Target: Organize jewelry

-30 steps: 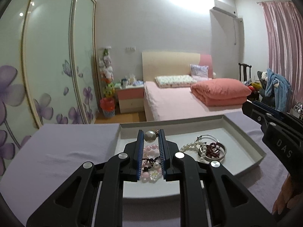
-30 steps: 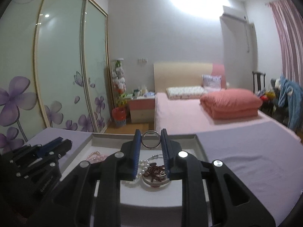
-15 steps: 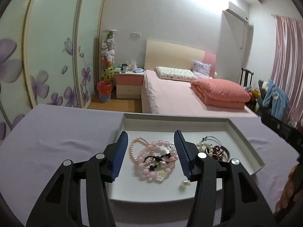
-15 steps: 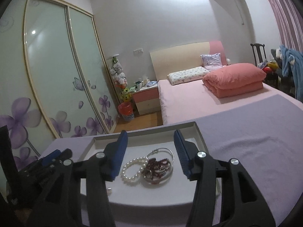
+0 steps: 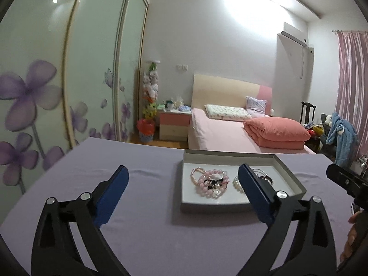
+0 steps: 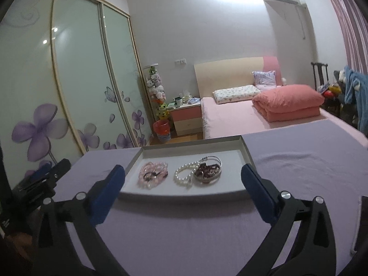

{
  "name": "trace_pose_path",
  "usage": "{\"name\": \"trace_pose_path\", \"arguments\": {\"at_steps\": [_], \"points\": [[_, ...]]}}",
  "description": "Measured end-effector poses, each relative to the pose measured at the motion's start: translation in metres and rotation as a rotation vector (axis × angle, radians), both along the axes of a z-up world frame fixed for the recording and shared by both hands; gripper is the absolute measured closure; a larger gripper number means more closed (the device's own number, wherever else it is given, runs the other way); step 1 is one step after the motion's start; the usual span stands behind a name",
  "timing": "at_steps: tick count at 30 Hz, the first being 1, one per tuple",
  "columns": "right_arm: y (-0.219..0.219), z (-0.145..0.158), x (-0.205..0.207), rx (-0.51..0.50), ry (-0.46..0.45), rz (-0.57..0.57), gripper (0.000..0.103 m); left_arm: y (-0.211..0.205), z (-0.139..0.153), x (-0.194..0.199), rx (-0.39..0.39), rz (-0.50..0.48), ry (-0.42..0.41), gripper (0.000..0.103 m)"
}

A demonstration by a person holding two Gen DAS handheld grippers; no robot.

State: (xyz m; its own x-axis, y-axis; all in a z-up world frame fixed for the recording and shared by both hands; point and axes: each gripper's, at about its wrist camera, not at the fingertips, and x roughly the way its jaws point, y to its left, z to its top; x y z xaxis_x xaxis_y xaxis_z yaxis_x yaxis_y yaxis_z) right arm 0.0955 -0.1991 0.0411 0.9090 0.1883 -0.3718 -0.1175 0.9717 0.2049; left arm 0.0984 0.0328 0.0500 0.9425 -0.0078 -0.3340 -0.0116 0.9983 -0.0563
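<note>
Jewelry (image 6: 181, 174) fills a tray (image 6: 247, 154) on lilac cloth (image 6: 299, 161) by the bed (image 6: 241, 117); both grippers opening, empty.

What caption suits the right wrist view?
Right gripper opening empty before a white tray of pink beads and pearls.

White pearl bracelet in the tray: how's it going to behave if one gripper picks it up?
The white pearl bracelet is a loose loop of round beads, so it will probably droop rather than hold shape. The beads look smooth and may slip between flat pads. It touches the dark red beads beside it in the tray, so these might drag along.
</note>
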Motion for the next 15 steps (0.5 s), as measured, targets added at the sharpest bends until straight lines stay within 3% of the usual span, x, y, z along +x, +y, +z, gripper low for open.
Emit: {"name": "trace_pose_path", "arguments": {"at_steps": [6,15], "points": [[0.01,-0.003,-0.034,-0.097,-0.021,-0.033,0.004,-0.006,-0.008,-0.031,0.061,0.018,-0.023,0.002],[0.013,-0.01,-0.069,-0.155,-0.094,-0.084,0.004,-0.006,-0.016,-0.059,0.051,0.025,-0.063,0.002]]}}
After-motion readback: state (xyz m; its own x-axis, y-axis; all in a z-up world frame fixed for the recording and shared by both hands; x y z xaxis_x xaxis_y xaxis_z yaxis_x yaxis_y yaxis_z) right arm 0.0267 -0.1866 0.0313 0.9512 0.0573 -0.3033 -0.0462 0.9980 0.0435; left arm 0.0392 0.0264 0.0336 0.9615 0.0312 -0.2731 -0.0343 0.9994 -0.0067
